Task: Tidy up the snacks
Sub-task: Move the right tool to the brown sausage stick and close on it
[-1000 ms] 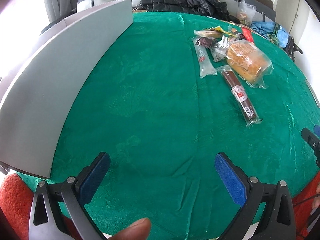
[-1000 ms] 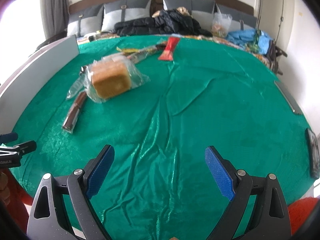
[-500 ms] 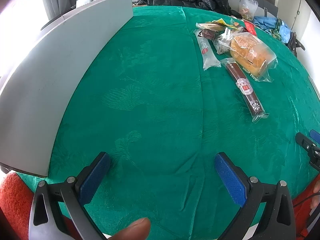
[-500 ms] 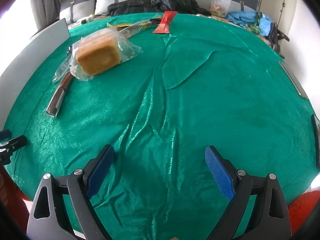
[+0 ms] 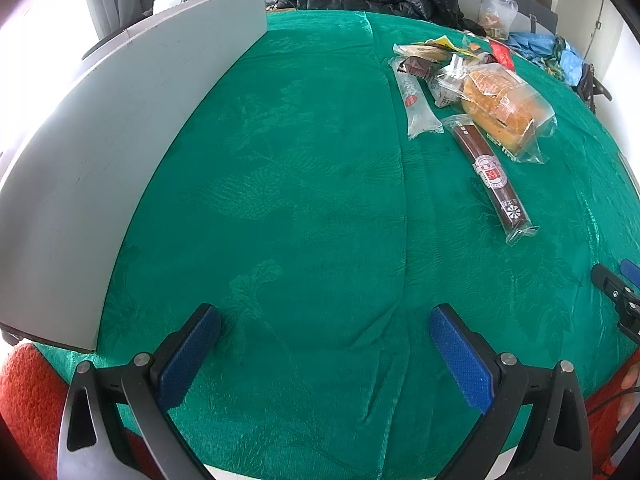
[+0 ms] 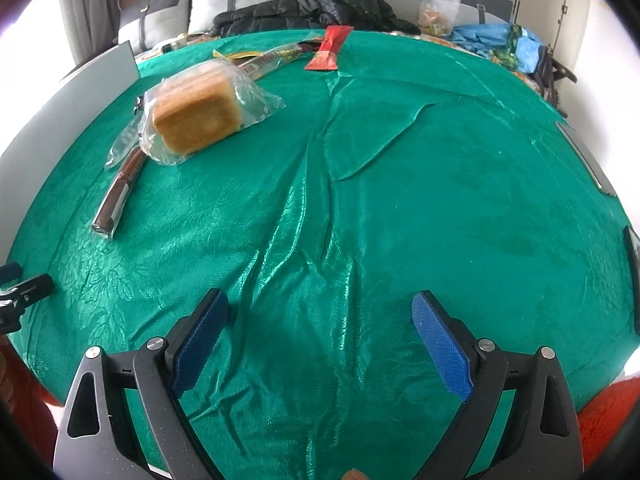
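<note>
Opening step of the sorting, by the look of it: nothing picked up yet. Left gripper (image 5: 324,350) spread wide and empty, low over the near edge of the table (image 5: 304,208). Right gripper (image 6: 320,334) likewise wide apart, holding nothing, also above the near edge, over rumpled green cloth.

Snacks bunched toward the far edge, well apart from both tools: bagged bread loaf (image 6: 196,114), long dark sausage stick (image 5: 492,174) just beside it and pointing toward the near edge, pale wrapped stick (image 5: 414,102) to its left, red packet (image 6: 329,48) farther back, a few small wrappers (image 5: 432,56) heaped behind the loaf. Grey board (image 5: 120,128) standing along the left edge.

Next move likely a long forward reach to the sausage stick, nearest of the lot; calls for lining the fingers up across its narrow width, then closing gently on slippery film.
</note>
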### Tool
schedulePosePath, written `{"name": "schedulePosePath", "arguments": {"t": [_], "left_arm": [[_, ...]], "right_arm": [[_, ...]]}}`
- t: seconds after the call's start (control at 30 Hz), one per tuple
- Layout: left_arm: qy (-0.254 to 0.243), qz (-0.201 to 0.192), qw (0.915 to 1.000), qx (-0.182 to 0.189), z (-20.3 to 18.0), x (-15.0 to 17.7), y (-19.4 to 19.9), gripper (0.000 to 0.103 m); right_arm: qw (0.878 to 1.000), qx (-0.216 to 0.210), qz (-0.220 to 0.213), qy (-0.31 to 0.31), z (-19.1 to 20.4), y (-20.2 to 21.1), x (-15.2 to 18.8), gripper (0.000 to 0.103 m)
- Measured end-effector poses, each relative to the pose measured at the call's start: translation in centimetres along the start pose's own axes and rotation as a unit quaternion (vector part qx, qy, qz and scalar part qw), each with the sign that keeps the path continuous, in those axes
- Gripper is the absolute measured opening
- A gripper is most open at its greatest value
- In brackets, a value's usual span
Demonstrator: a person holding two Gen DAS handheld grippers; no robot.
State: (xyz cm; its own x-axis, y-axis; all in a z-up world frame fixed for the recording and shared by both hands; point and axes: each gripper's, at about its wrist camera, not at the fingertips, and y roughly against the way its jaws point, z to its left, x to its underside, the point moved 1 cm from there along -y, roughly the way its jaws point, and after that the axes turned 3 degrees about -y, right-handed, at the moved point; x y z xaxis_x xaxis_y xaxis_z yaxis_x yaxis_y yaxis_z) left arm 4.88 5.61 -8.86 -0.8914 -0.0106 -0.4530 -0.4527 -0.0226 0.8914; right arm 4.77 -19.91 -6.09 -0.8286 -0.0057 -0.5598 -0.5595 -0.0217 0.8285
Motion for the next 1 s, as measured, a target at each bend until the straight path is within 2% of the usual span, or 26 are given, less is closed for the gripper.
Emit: {"name": "schedulePosePath", "arguments": {"t": [0.43, 0.5, 0.6, 0.73, 0.8, 0.9, 1.0], "left_arm": [[-0.005, 0.002, 1.0, 0.002, 0.0, 0.0, -0.1, 0.103], [-0.011, 0.011, 0.9998, 0.011, 0.1, -0.3, -0.1, 0.103], [-0.006, -0.027, 0.9989, 0.037, 1.1, -1.0, 0.7, 0.103], [0.019, -0.016, 0.9985, 0.048, 2.7, -1.0, 0.0, 0.103], [0.016, -0.022, 0.9986, 0.045, 2.9, -0.8, 0.1, 0.103], [0.006, -0.021, 0.9992, 0.035, 2.5, -0.8, -0.1, 0.103], [-0.011, -0.02, 0.9996, 0.017, 1.8, -0.6, -0.2, 0.103]], "right_arm": [[1.0, 0.002, -0.004, -0.005, -0.2, 0.1, 0.1, 0.095], [1.0, 0.002, -0.006, -0.004, -0.2, 0.1, 0.2, 0.095], [1.0, -0.003, -0.015, 0.0, -0.3, 0.3, 0.5, 0.095], [1.0, -0.011, -0.013, -0.001, -0.5, 0.4, 0.5, 0.095], [0.999, -0.038, -0.008, -0.015, -0.6, 0.8, 0.3, 0.095], [0.994, -0.107, -0.002, -0.037, 0.0, 1.5, -0.3, 0.094], [0.986, -0.163, 0.021, -0.011, 3.2, 1.0, -2.0, 0.093]]}}
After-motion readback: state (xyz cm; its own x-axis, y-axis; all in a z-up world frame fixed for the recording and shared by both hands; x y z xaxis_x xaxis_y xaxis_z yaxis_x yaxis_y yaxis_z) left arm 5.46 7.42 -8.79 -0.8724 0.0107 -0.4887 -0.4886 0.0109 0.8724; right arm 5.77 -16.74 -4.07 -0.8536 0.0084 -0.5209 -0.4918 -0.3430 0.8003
